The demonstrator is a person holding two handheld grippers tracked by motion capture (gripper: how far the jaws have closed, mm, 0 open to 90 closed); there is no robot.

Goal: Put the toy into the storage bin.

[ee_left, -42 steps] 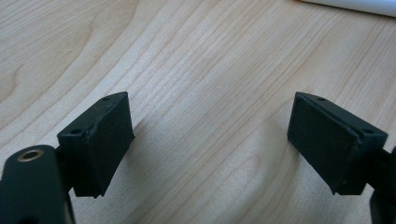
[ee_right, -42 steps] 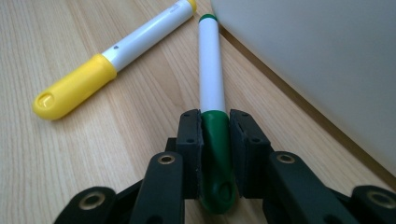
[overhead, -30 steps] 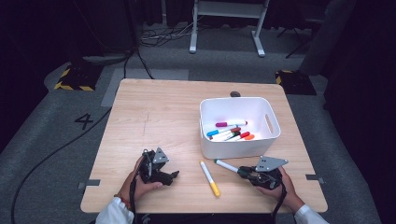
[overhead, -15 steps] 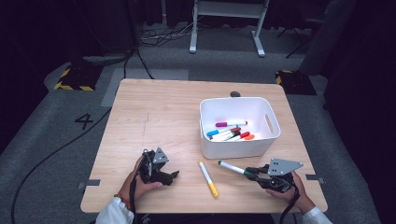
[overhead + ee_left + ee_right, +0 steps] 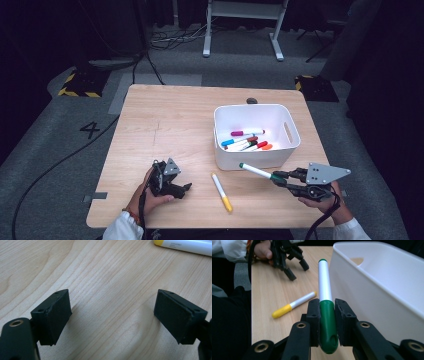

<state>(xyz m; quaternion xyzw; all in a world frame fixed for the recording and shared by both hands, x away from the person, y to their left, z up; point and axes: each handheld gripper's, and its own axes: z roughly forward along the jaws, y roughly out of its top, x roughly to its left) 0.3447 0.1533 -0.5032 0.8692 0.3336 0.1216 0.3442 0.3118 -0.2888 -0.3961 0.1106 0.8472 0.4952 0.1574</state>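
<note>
The green marker [image 5: 256, 171] is clamped by its green cap between the black pads of the right tongs [image 5: 278, 177], near the desk's [image 5: 170, 115] front right corner; its white barrel is pointed at the near wall of the white bin [image 5: 252, 159], and it is held clear of the wood. In the right gripper view the marker [image 5: 325, 307] is seen running close alongside the bin's [image 5: 372, 290] smooth plastic wall, with a narrow gap between them. The left tongs [image 5: 181, 189] are rested on the desk near its front edge, with the jaws spread wide and nothing between the flat, matte pads [image 5: 53, 315]; bare wood grain is seen between them. A yellow-capped marker [image 5: 221, 192] is laid flat between the two tongs, apart from both and just in front of the bin. The pale, straight-grained desk is left bare across its left and far half. The bin is rounded at its corners, is cut with a slot handle, and is loaded with several coloured markers [image 5: 246, 141].
</note>
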